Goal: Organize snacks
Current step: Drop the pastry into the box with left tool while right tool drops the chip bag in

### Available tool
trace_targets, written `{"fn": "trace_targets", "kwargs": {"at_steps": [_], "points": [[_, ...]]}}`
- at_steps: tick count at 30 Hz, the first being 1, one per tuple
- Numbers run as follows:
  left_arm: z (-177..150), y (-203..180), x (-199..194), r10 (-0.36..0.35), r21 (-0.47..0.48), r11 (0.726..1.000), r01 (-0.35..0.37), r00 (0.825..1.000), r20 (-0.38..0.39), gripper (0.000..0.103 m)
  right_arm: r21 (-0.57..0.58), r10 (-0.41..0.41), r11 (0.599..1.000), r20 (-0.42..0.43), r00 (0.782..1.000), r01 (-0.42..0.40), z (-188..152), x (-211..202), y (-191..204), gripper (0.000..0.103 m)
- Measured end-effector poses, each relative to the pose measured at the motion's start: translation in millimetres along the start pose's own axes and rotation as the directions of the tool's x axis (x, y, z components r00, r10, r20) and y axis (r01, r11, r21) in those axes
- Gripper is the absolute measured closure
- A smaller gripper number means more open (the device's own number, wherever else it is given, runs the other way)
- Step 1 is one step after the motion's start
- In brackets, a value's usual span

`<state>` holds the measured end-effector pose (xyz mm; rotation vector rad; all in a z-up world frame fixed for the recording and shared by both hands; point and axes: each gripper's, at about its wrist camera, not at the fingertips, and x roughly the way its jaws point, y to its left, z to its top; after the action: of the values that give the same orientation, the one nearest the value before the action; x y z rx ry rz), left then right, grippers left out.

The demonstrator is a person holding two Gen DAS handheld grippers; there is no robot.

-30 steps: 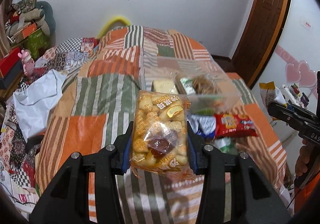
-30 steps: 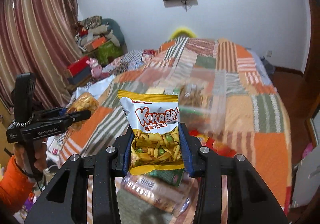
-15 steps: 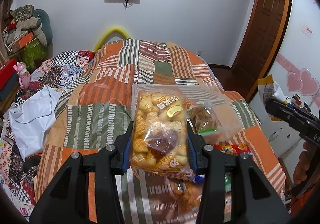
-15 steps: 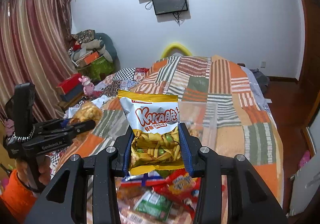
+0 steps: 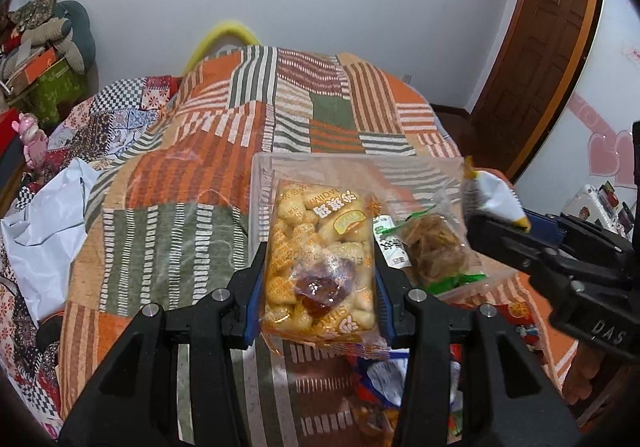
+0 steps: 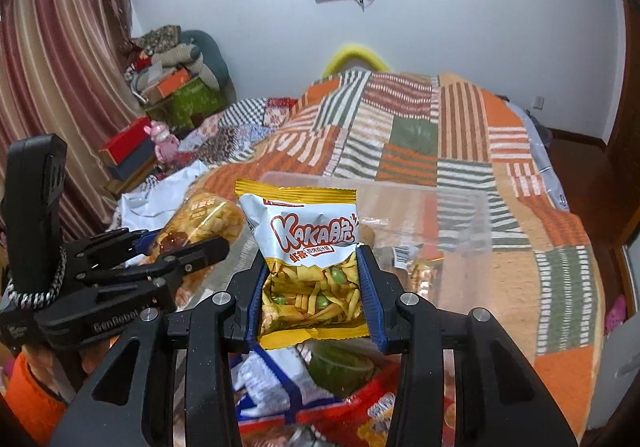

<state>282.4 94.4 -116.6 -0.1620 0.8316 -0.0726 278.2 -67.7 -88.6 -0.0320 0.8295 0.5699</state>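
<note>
The left gripper [image 5: 320, 279] was clamped on a clear bag of yellow biscuits [image 5: 322, 259], held above the near edge of a clear plastic bin [image 5: 260, 183] on the patchwork bed [image 5: 224, 151]. The right gripper [image 6: 312, 287] was closed on a KAKA snack packet [image 6: 306, 251], with the bin [image 6: 460, 215] at 1 o'clock from it. Loose snack packets [image 6: 320, 399] lay on the bed at 6 o'clock, beneath both grippers
</note>
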Motion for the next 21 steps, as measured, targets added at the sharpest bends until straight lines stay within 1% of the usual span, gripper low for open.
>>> {"fn": "trace_targets", "kwargs": {"at_steps": [1, 2, 5, 6, 10, 12, 15, 17, 21], "points": [[1, 0, 6, -0.002, 0.001, 1.000, 0.002, 1.000, -0.009, 0.058, -0.001, -0.004, 1.000, -0.010, 1.000, 0.004, 1, 5, 1, 0.065], [1, 0, 10, -0.001, 0.002, 1.000, 0.001, 1.000, -0.015, 0.058, -0.003, -0.005, 1.000, -0.040, 0.999, 0.005, 2, 9, 1, 0.065], [2, 1, 23, 0.008, 0.005, 1.000, -0.008, 0.999, -0.032, 0.058, -0.003, -0.016, 1.000, -0.067, 0.998, 0.015, 3, 22, 2, 0.065], [2, 2, 27, 0.006, 0.002, 1.000, -0.006, 0.999, -0.039, 0.058, -0.004, -0.022, 1.000, -0.048, 0.999, 0.021, 4, 25, 1, 0.065], [1, 5, 37, 0.006, -0.001, 1.000, -0.006, 0.998, -0.058, 0.058, 0.017, -0.015, 1.000, -0.078, 0.997, 0.016, 4, 36, -3, 0.065], [1, 6, 41, 0.000, 0.000, 1.000, 0.000, 0.998, -0.068, 0.058, 0.018, -0.026, 0.999, -0.086, 0.996, 0.028, 3, 40, -4, 0.065], [1, 7, 41, 0.019, 0.004, 1.000, -0.018, 0.998, -0.056, 0.058, 0.012, -0.040, 0.999, -0.090, 0.995, 0.042, 2, 42, -4, 0.064], [2, 9, 40, 0.014, 0.000, 1.000, -0.014, 0.998, -0.055, 0.057, 0.012, -0.035, 0.999, -0.093, 0.995, 0.036, 1, 41, -4, 0.064], [3, 9, 30, -0.005, -0.006, 1.000, 0.005, 0.999, -0.048, 0.057, 0.014, -0.020, 1.000, -0.076, 0.997, 0.021, 3, 32, -3, 0.058]]}}
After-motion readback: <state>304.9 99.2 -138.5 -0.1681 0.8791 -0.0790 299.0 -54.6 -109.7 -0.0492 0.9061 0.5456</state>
